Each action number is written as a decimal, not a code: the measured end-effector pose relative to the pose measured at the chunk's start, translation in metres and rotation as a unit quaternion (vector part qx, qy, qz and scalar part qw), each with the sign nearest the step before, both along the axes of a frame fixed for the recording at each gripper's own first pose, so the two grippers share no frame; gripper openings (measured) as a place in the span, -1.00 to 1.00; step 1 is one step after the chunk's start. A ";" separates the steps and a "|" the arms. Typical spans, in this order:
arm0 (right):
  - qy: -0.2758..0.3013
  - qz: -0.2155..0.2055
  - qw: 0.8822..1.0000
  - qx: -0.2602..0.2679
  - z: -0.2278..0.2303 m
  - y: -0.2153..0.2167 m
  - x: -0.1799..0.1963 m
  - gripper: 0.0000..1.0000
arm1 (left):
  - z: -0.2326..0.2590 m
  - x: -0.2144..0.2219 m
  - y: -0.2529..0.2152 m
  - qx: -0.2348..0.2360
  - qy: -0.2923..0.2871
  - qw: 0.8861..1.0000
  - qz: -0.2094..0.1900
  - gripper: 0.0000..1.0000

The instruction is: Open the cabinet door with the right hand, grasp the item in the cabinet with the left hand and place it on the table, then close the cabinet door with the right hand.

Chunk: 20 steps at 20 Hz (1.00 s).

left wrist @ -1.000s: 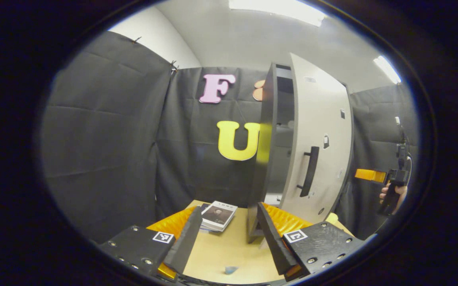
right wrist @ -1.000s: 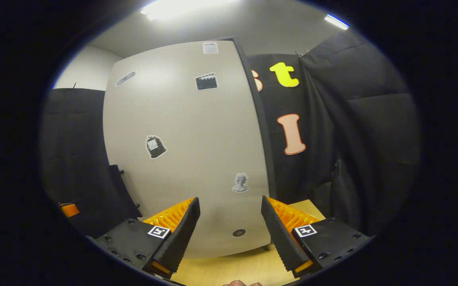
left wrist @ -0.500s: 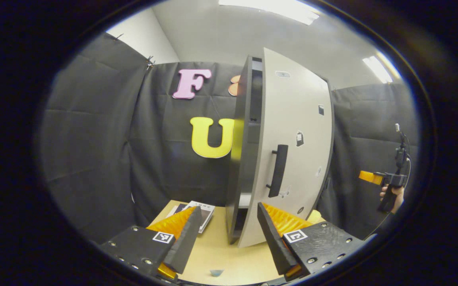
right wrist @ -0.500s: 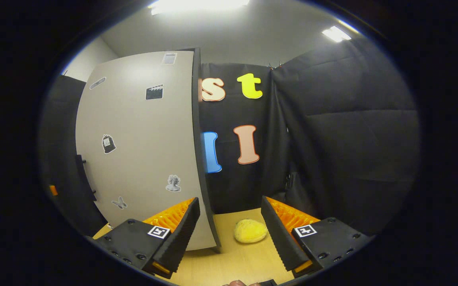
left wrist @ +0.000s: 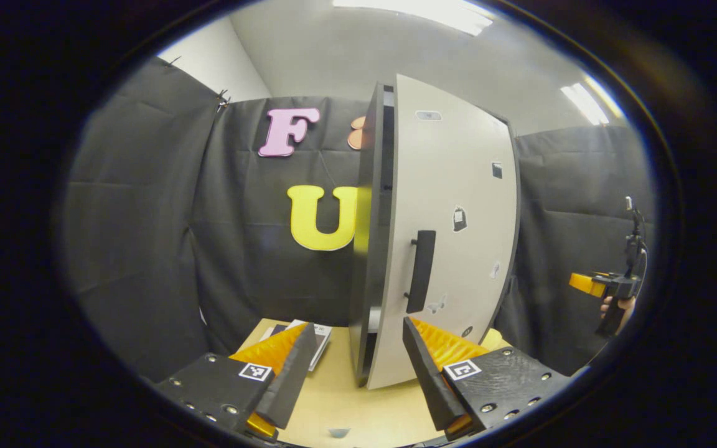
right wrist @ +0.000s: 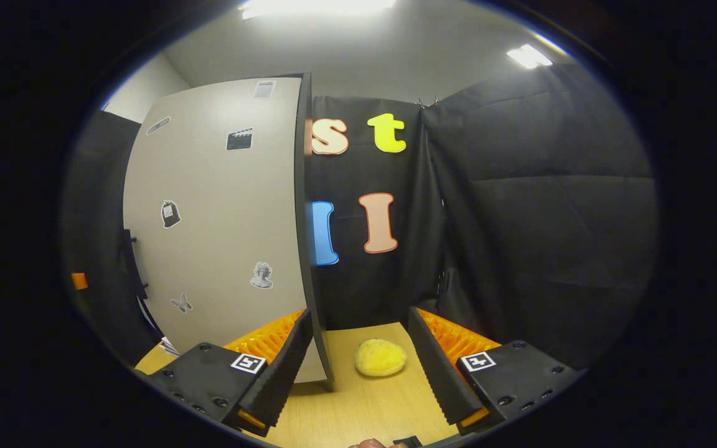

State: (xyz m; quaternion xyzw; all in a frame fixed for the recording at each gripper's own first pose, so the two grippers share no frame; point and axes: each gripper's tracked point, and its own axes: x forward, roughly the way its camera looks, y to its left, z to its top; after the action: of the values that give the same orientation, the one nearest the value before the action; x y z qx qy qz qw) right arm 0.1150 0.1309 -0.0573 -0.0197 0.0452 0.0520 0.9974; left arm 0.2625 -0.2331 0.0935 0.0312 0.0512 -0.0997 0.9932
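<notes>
The door (left wrist: 452,236) is now standing almost flush against the cabinet (left wrist: 368,236), having swung in from well ajar a second ago; the closing step is nearly finished. The right gripper (right wrist: 361,367) is backing away, fingers wide and holding nothing. The left gripper (left wrist: 352,367) is hovering above the table (left wrist: 358,410), fingers wide and empty. The item, probably the yellow lump (right wrist: 381,357), is lying on the table beside the cabinet.

1. the cabinet (left wrist: 371,249) stands on the table (left wrist: 340,404), its door (left wrist: 458,236) nearly shut.
2. a booklet (left wrist: 318,336) lies on the table left of the cabinet.
3. a round item (right wrist: 381,358) lies on the table right of the cabinet.
</notes>
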 end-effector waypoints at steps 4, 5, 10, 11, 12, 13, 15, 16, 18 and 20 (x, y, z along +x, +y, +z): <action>0.004 0.009 1.000 0.002 -0.002 0.001 -0.002 0.95 | -0.009 -0.004 0.010 -0.009 0.009 1.000 0.015 0.70; 0.004 0.012 1.000 0.001 -0.002 0.002 -0.003 0.94 | -0.011 -0.005 0.011 -0.010 0.010 1.000 0.018 0.67; 0.009 0.027 1.000 -0.008 -0.006 0.006 -0.007 0.95 | -0.019 -0.012 0.018 -0.017 0.014 0.999 0.028 0.69; 0.010 0.029 1.000 -0.008 -0.006 0.006 -0.008 0.95 | -0.020 -0.014 0.018 -0.017 0.015 0.999 0.029 0.69; 0.011 0.033 0.999 -0.007 -0.007 0.007 -0.010 0.95 | -0.021 -0.016 0.019 -0.017 0.015 0.999 0.030 0.69; 0.011 0.035 0.999 -0.006 -0.007 0.007 -0.012 0.95 | -0.022 -0.017 0.019 -0.016 0.015 0.999 0.030 0.69; 0.014 0.038 0.999 -0.009 -0.007 0.005 -0.015 0.94 | -0.024 -0.017 0.019 -0.014 0.017 0.999 0.031 0.67; 0.014 0.039 0.999 -0.009 -0.009 0.006 -0.016 0.95 | -0.026 -0.017 0.019 -0.014 0.017 0.999 0.032 0.67; 0.018 0.041 0.999 -0.010 -0.010 0.006 -0.018 0.95 | -0.024 -0.019 0.018 -0.015 0.017 0.999 0.030 0.69; 0.020 0.042 0.999 -0.010 -0.012 0.004 -0.020 0.95 | -0.025 -0.019 0.018 -0.016 0.017 0.999 0.028 0.69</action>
State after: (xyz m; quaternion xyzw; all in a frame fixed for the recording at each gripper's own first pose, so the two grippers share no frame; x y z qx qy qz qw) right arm 0.0948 0.1354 -0.0689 -0.0306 0.0645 0.0938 0.9930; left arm 0.2432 -0.2152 0.0686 0.0124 0.0676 -0.0727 0.9950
